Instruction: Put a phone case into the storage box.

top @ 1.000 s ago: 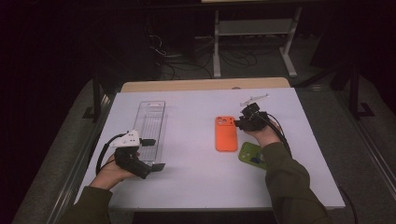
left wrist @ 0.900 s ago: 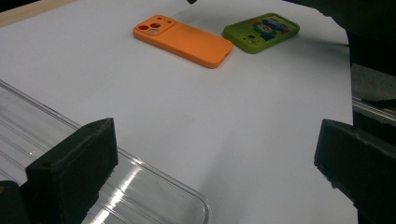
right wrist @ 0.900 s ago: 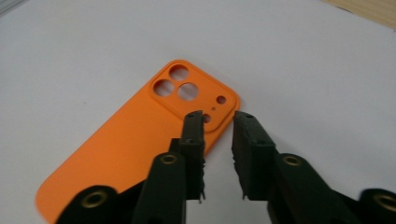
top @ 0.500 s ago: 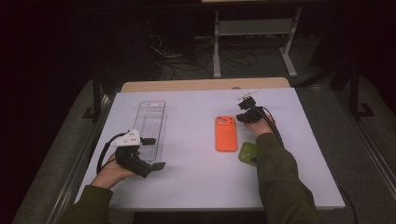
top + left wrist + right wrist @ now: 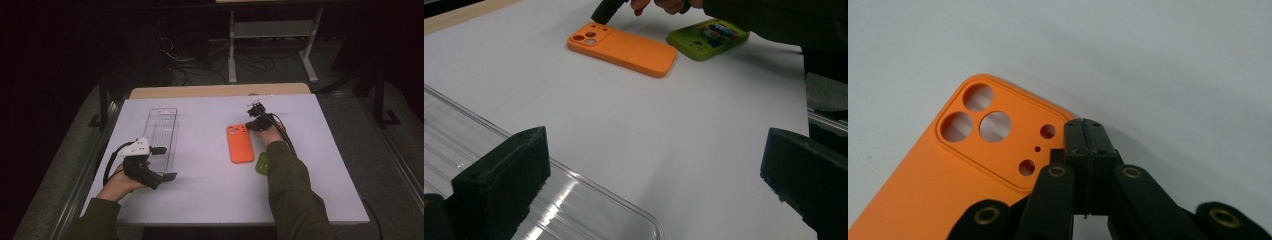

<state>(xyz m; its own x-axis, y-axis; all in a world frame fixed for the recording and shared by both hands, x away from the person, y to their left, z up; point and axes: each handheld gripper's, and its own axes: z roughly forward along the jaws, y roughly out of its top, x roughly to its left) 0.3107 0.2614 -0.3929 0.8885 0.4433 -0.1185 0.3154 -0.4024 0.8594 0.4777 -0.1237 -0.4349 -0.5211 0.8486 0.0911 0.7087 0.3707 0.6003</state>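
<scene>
The right claw (image 5: pixel 1087 131) is shut with nothing in it, its tip at the top corner of the orange phone case (image 5: pixel 239 144) lying flat on the white surface (image 5: pixel 200 195) – maybe to push it. The left claw (image 5: pixel 649 185) waits wide open – next, a gentle nudge

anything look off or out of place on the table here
Nothing stands out. The orange phone case lies flat, camera holes up, undamaged. The green phone case lies flat beside it, partly under the person's sleeve. The clear plastic tray sits straight on the white table. Nothing spilled or broken.
</scene>
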